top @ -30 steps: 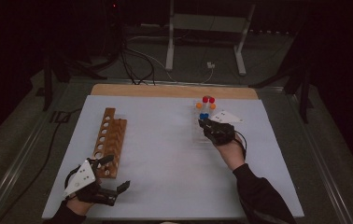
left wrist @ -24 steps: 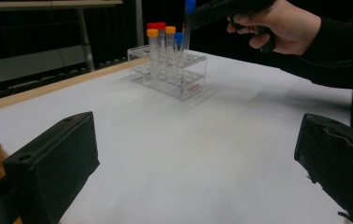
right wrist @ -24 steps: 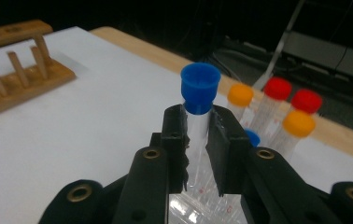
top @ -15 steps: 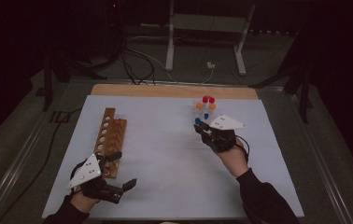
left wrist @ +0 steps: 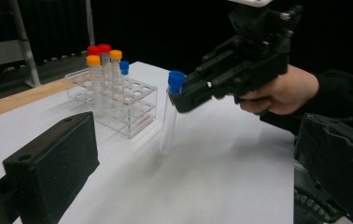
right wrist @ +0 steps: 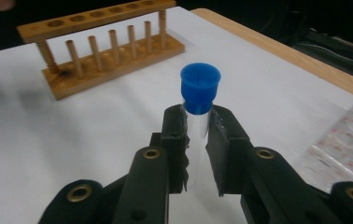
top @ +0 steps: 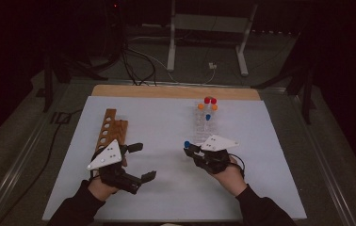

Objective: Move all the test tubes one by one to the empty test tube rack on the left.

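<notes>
The right gripper (right wrist: 197,140) is clamped on a clear tube with a blue cap (right wrist: 200,95), its pads pressing the glass just under the cap. In the left gripper view the same tube (left wrist: 170,116) hangs upright from that gripper (left wrist: 184,100), cap on top, rounded bottom down and clear of the white table cover (left wrist: 230,172); its long axis runs straight up and down. The left gripper (top: 141,162) stands wide open with nothing between its jaws, just in front of the wooden rack (top: 110,129).

Taking the clear plastic rack (left wrist: 118,100) as the landmark: the held tube is near it, on the person's side, not in any of its holes. The plastic rack holds several capped tubes upright at its far end: two red-capped, two orange-capped and one blue-capped (left wrist: 124,67). Its nearer holes look bare. The wooden rack (right wrist: 104,46) lies well apart from the plastic rack, across the table cover; its row of holes and its pegs carry nothing.

The right gripper view gives the pad contact on the glass, which the high view is too small to settle. The left gripper view gives the tube's full length and its gap above the cover. The high view (top: 187,144) places both racks and both hands together.
</notes>
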Demonstrator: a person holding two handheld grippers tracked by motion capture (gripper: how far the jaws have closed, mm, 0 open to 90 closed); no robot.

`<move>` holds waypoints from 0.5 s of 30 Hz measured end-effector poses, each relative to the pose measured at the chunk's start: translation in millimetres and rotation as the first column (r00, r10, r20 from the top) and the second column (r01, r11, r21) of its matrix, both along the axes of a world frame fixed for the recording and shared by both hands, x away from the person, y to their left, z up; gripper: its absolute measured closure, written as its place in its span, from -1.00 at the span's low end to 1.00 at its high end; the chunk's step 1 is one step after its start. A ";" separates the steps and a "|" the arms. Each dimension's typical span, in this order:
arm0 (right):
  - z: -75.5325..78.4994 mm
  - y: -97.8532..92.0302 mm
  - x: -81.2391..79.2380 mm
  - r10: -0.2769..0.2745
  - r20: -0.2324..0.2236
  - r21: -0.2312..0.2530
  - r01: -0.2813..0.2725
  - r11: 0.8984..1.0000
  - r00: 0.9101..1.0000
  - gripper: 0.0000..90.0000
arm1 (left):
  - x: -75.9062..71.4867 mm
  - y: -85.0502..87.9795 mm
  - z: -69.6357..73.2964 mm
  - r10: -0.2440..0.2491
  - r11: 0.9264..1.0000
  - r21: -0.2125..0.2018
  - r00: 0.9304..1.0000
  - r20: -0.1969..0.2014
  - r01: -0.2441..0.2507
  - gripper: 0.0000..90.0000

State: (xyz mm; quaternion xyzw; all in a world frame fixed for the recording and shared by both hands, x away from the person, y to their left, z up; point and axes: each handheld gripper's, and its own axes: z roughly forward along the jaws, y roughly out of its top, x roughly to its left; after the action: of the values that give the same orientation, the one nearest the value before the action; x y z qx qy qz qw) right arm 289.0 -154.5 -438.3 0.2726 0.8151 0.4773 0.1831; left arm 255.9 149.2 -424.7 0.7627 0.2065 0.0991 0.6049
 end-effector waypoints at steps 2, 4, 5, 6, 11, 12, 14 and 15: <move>0.1 2.2 -2.6 0.014 -0.003 0.001 -0.014 1.000 1.000 0.72 | 2.2 -5.4 0.9 -0.003 1.000 0.011 1.000 0.008 0.003 -0.99; -0.3 4.1 -4.7 0.026 -0.007 0.002 -0.026 1.000 1.000 0.72 | 3.8 -8.1 1.3 -0.011 1.000 0.017 1.000 0.003 0.010 -0.99; -0.6 5.1 -5.7 0.030 -0.009 0.002 -0.030 1.000 1.000 0.72 | 5.7 -11.0 1.7 -0.011 1.000 0.027 1.000 -0.002 0.011 -0.99; -1.0 5.9 -6.2 0.036 -0.012 0.003 -0.036 0.999 0.999 0.72 | 9.6 -16.0 1.9 -0.017 0.999 0.039 1.000 -0.008 0.017 -0.99; -2.7 10.6 -10.3 0.061 -0.017 -0.002 -0.061 0.998 0.998 0.72 | 19.0 -24.7 1.7 -0.024 0.998 0.053 0.999 -0.023 0.025 -0.95; -2.9 11.3 -10.9 0.065 -0.022 -0.001 -0.065 0.998 0.998 0.72 | 21.0 -26.9 1.7 -0.025 0.998 0.054 0.999 -0.027 0.026 -0.94; -3.4 12.5 -12.1 0.071 -0.021 -0.002 -0.071 0.997 0.997 0.72 | 24.1 -30.4 2.3 -0.029 0.998 0.052 0.999 -0.024 0.030 -0.89; -3.5 13.0 -12.6 0.074 -0.024 -0.003 -0.074 0.997 0.997 0.72 | 26.2 -35.0 3.1 -0.032 0.998 0.058 0.999 -0.016 0.033 -0.86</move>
State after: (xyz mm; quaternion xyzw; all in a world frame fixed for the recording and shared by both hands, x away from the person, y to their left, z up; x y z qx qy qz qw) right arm 276.4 -141.5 -441.8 0.2474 0.8276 0.4790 0.1559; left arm 282.1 114.2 -421.6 0.7840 0.1956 0.0895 0.5824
